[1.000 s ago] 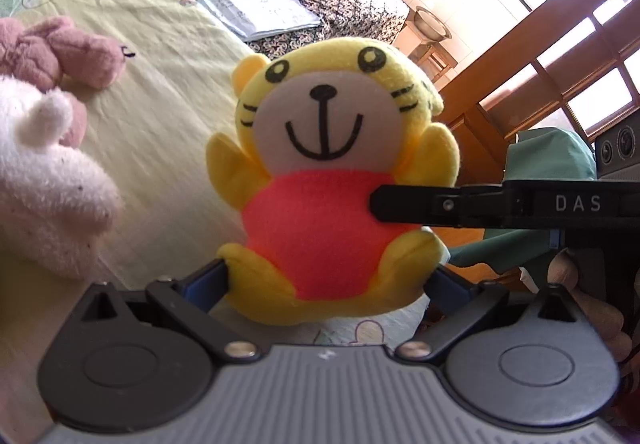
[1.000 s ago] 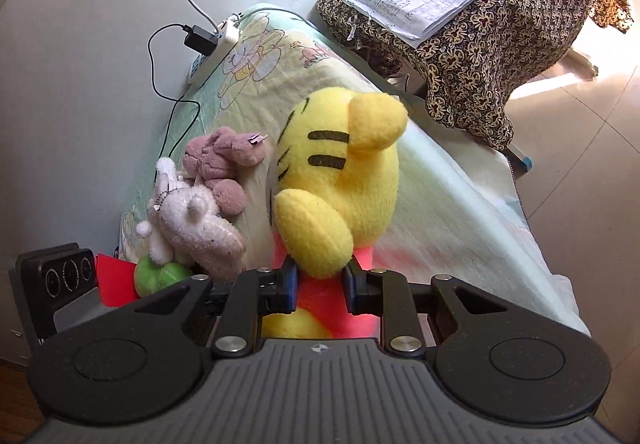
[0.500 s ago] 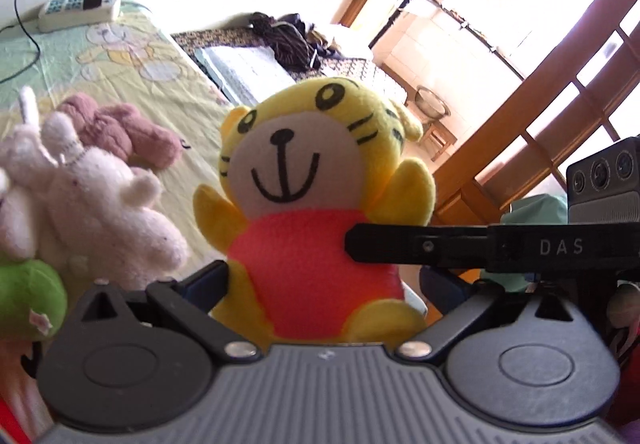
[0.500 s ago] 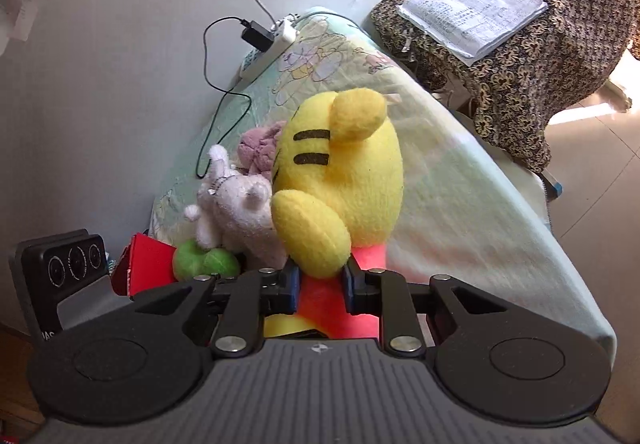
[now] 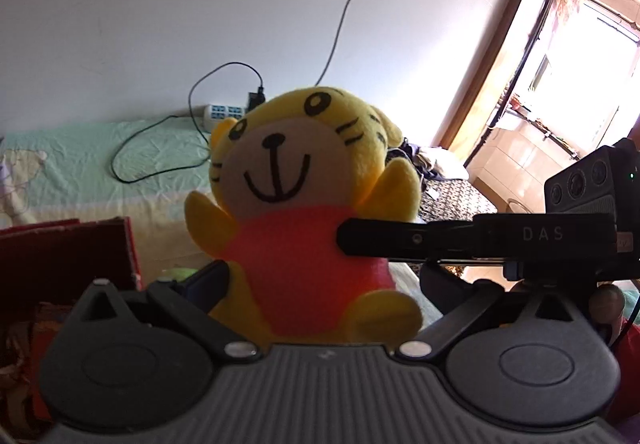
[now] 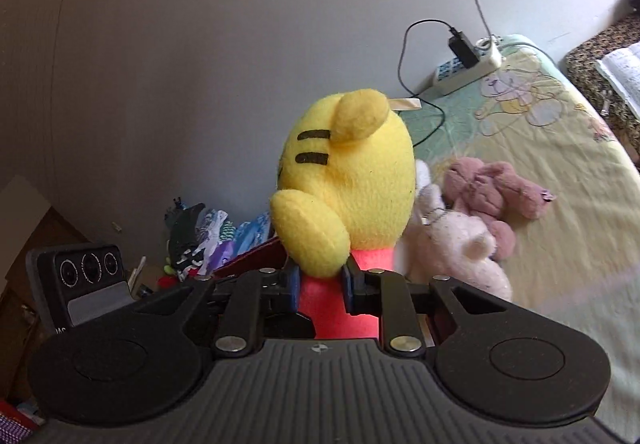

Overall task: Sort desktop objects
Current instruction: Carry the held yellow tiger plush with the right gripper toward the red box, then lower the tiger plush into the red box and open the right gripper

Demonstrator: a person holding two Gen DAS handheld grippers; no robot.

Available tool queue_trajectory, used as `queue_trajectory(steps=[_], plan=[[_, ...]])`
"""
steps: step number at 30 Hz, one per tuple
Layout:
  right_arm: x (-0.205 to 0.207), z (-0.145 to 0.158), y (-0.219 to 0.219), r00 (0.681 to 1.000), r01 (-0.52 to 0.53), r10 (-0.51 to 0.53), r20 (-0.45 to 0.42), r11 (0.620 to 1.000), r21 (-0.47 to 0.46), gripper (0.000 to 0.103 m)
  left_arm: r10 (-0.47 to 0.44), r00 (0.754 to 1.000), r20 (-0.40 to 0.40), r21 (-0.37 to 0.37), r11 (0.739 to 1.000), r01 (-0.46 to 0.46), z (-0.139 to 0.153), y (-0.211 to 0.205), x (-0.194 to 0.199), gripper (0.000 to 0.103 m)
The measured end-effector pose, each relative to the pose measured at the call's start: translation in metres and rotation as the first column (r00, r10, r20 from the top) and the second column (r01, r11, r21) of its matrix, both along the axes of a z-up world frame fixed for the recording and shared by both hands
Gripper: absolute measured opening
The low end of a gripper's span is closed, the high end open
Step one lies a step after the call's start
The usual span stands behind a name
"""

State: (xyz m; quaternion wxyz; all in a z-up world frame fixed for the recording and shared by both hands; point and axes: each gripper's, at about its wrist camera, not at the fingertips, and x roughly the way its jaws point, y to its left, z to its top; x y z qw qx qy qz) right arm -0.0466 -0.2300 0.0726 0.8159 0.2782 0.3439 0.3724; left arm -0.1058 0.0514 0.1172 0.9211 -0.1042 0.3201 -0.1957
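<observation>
Red box [image 5: 60,256] sitting at the far left of the left wrist view, dark and partly hidden behind the tool body. Pale green sheet [image 5: 80,156] lying behind it, black cable looping across it to a white power strip [image 5: 222,112] at the wall

Centre: yellow plush tiger [image 5: 288,204] with pink belly hanging upright in the air, face toward this camera. Left gripper [image 5: 320,284] standing spread wide around the tiger's lower body. Its jaws have just been closing a little, tiger between them. Blue pad [image 5: 208,280] sitting just beside the tiger's flank, no squeeze showing in the plush

Right of centre: black finger of the other tool coming in level from the right, tip pressing on the pink belly. Fingertip of a hand [image 5: 608,300] showing under it. Brown door frame [image 5: 500,44] and bright window beyond

Right wrist view, left to right: pile of clothes [image 6: 208,232] on the floor by the wall, then the tiger seen from its side. Right gripper [image 6: 322,280] pinching the pink torso, jaws nearly together, pads digging in under the arm. White plush [image 6: 460,244] and pink plush [image 6: 492,192] lying touching each other on the sheet just right of the tiger. Open book [image 6: 624,72] lying at the far right edge
</observation>
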Motion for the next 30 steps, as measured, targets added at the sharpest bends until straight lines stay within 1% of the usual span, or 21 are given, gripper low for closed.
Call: queue_trajectory(steps=[2, 5, 7, 9, 12, 13, 14, 16, 18, 19, 23, 25, 30], plan=[[0.004, 0.006, 0.029, 0.998, -0.056, 0.056, 0.023, 0.998, 0.011, 0.022, 0.029, 1.0, 0.004, 0.001, 1.0, -0.029, 0.002, 0.023, -0.007, 0.1], [0.007, 0.009, 0.066, 0.992, -0.118, 0.117, 0.039, 0.993, 0.008, 0.022, 0.053, 0.998, -0.03, -0.009, 0.999, -0.053, -0.002, 0.06, -0.01, 0.1], [0.008, 0.008, 0.09, 0.99, -0.137, 0.137, 0.029, 0.991, -0.004, 0.022, 0.061, 0.997, -0.049, -0.009, 0.998, -0.062, -0.005, 0.08, -0.012, 0.1], [0.008, 0.007, 0.113, 0.99, -0.14, 0.14, 0.002, 0.99, -0.022, 0.022, 0.063, 0.995, -0.073, -0.016, 0.998, -0.065, -0.011, 0.097, -0.012, 0.1], [0.008, 0.001, 0.143, 0.989, -0.15, 0.149, -0.022, 0.987, -0.058, 0.022, 0.035, 0.991, -0.127, -0.026, 0.999, -0.039, -0.025, 0.115, -0.008, 0.099], [0.008, -0.001, 0.154, 0.989, -0.144, 0.142, -0.029, 0.986, -0.08, 0.022, 0.007, 0.989, -0.149, -0.043, 0.999, -0.014, -0.03, 0.119, -0.006, 0.096], [0.007, -0.002, 0.164, 0.99, -0.137, 0.134, -0.038, 0.984, -0.11, 0.022, -0.014, 0.986, -0.167, -0.056, 0.998, 0.005, -0.033, 0.121, -0.004, 0.096], [0.002, -0.003, 0.181, 0.992, -0.123, 0.115, -0.054, 0.976, -0.177, 0.022, -0.037, 0.983, -0.178, -0.043, 0.999, 0.03, -0.04, 0.12, -0.003, 0.096], [0.0, -0.008, 0.196, 0.989, -0.133, 0.116, -0.089, 0.967, -0.217, 0.022, -0.067, 0.981, -0.18, -0.037, 0.997, 0.061, -0.047, 0.122, -0.003, 0.096], [-0.001, -0.011, 0.205, 0.988, -0.135, 0.112, -0.105, 0.958, -0.252, 0.023, -0.083, 0.98, -0.183, -0.039, 0.996, 0.077, -0.051, 0.125, -0.002, 0.096], [-0.004, -0.016, 0.225, 0.995, -0.076, 0.05, -0.081, 0.928, -0.365, 0.023, -0.128, 0.967, -0.218, -0.068, 0.991, 0.116, -0.07, 0.143, 0.007, 0.096], [-0.002, -0.02, 0.229, 0.996, -0.05, 0.015, -0.089, 0.914, -0.403, 0.023, -0.141, 0.961, -0.24, -0.086, 0.989, 0.124, -0.077, 0.148, 0.013, 0.096], [-0.001, -0.033, 0.238, 0.994, -0.006, -0.04, -0.097, 0.899, -0.438, 0.023, -0.159, 0.944, -0.29, -0.135, 0.983, 0.125, -0.094, 0.162, 0.025, 0.096]])
